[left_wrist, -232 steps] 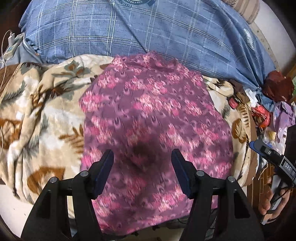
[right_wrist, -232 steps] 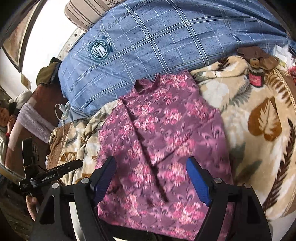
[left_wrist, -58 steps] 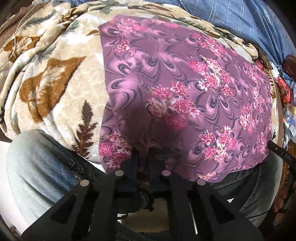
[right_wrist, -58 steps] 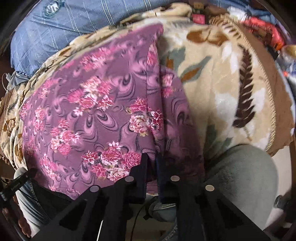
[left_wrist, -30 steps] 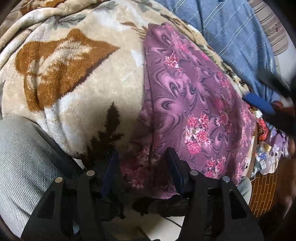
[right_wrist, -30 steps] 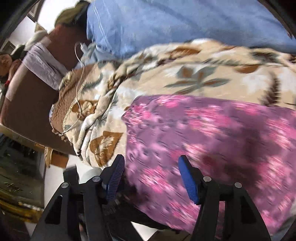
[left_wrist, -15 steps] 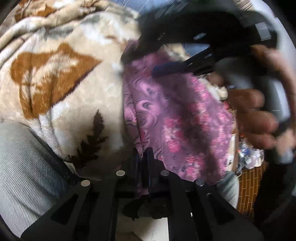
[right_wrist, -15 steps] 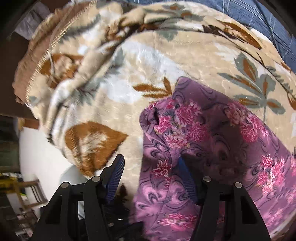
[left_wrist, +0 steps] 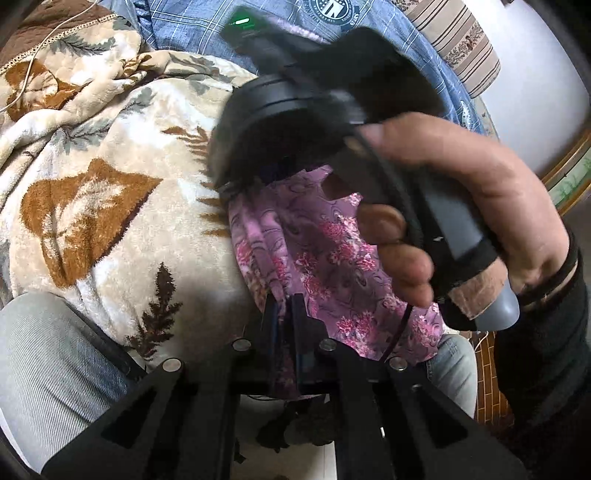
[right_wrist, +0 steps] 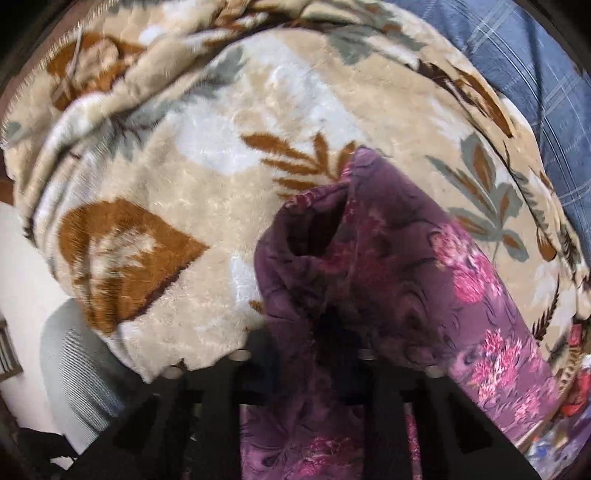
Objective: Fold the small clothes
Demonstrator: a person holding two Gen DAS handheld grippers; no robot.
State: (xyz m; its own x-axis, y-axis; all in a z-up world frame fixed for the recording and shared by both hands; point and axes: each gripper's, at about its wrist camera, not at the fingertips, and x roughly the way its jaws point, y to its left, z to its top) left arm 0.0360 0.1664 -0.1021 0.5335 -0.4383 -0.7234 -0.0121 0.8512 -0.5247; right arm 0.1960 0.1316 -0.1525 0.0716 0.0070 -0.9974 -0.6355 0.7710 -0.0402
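Garment: a purple floral top (left_wrist: 332, 258) lies on a cream blanket with brown and grey-green leaves (left_wrist: 110, 206); the cloth runs from the blanket's middle down over its near edge, toward the person's knees; in the right wrist view the top (right_wrist: 424, 295) shows a bunched, open end with a dark hollow, raised a little off the blanket (right_wrist: 207, 177)

Left gripper: the left gripper (left_wrist: 283, 317) has its two dark fingers pressed close together with a gathered fold of the purple top pinched between them, at the cloth's near edge; the fabric rises in narrow pleats from the pinch

Right gripper: seen from the left wrist view, the right gripper (left_wrist: 295, 122) is a large, blurred black body above the top's far end, held by the right hand (left_wrist: 461, 206), whose fingers wrap a grey handle; in its own view the right gripper (right_wrist: 321, 350) is mostly covered by purple cloth that drapes over and between the fingers; whether they are pressed onto the fabric or spread I cannot tell

Surroundings: a blue plaid cover (left_wrist: 207, 26) with a round crest lies beyond the blanket; a striped cushion (left_wrist: 454, 40) sits at the upper right; a knee in grey jeans (left_wrist: 48, 354) is at lower left, just under the blanket's edge; a white cable (left_wrist: 29, 77) crosses the blanket's far left corner
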